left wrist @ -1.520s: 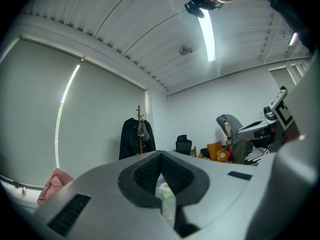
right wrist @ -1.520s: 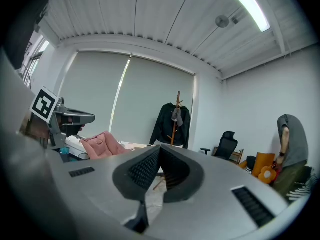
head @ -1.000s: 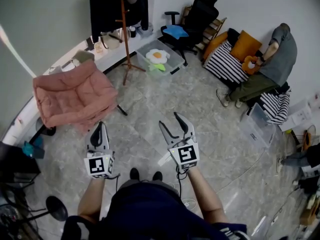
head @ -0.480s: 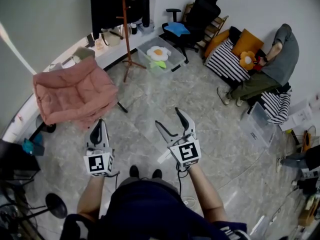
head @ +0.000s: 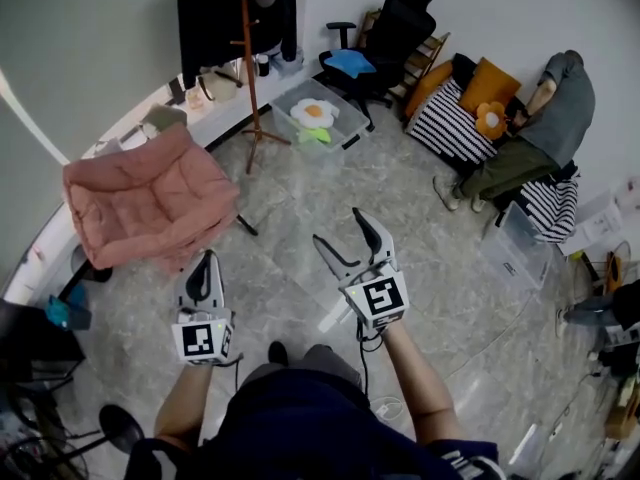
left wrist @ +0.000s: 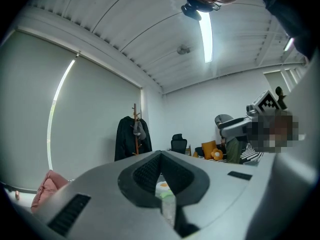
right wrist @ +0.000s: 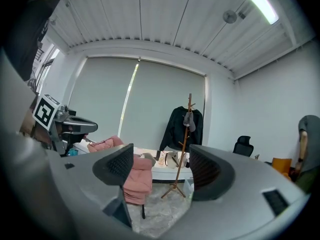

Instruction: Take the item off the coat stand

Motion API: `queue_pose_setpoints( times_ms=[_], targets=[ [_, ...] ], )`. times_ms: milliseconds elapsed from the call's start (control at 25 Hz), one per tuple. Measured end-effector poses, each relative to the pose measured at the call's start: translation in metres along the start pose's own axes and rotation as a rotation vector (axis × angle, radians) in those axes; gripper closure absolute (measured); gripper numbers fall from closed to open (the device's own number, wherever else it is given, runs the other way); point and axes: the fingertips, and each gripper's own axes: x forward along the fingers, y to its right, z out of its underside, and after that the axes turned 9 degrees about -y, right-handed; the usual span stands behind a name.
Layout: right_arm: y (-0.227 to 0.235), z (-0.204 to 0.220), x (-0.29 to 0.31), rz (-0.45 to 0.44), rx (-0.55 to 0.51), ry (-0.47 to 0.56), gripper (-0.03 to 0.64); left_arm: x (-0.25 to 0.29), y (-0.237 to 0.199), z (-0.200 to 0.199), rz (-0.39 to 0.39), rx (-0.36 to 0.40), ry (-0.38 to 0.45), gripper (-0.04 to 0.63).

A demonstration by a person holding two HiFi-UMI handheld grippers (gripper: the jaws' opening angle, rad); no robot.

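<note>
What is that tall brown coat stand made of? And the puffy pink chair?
The tall brown coat stand looks like wood: reddish-brown and matte, with thin peg arms and splayed legs, though painted metal can't be ruled out. The puffy pink chair seems to be soft padded fabric, quilted into pillowy, creased sections, on thin dark legs.

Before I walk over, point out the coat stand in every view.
Head view: coat stand at the top, left of centre, by the wall.
Left gripper view: coat stand left of centre, mid-height, small and far off.
Right gripper view: coat stand just right of centre, lower half.
Shared landmark: the pink armchair, left of the stand in all three.
</note>
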Motion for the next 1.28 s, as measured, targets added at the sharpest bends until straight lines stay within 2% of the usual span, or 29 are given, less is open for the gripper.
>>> queue_pose_setpoints(
  times_ms=[160,320,800,1040,1280],
  targets=[
    [0.01,-0.016,0.038,0.002,0.003,0.019,0.255,0.027,-0.023,0.005,0.007,0.01,-0.027,0.574],
    [0.033,-0.018,0.074,-0.029,-0.015,0.021,0.255,0.062,-0.028,0.006,-0.008,-0.011,-0.027,0.574],
    [0.159,-0.053,0.219,-0.201,-0.08,0.073,0.255,0.23,-0.047,-0.024,-0.162,-0.054,-0.034,0.572],
    [0.199,-0.086,0.311,-0.215,-0.104,0.104,0.256,0.308,-0.081,-0.029,-0.165,-0.054,-0.042,0.572],
    [0.224,-0.132,0.418,-0.192,-0.123,0.129,0.255,0.39,-0.137,-0.037,-0.13,-0.032,-0.034,0.574]
  ],
)
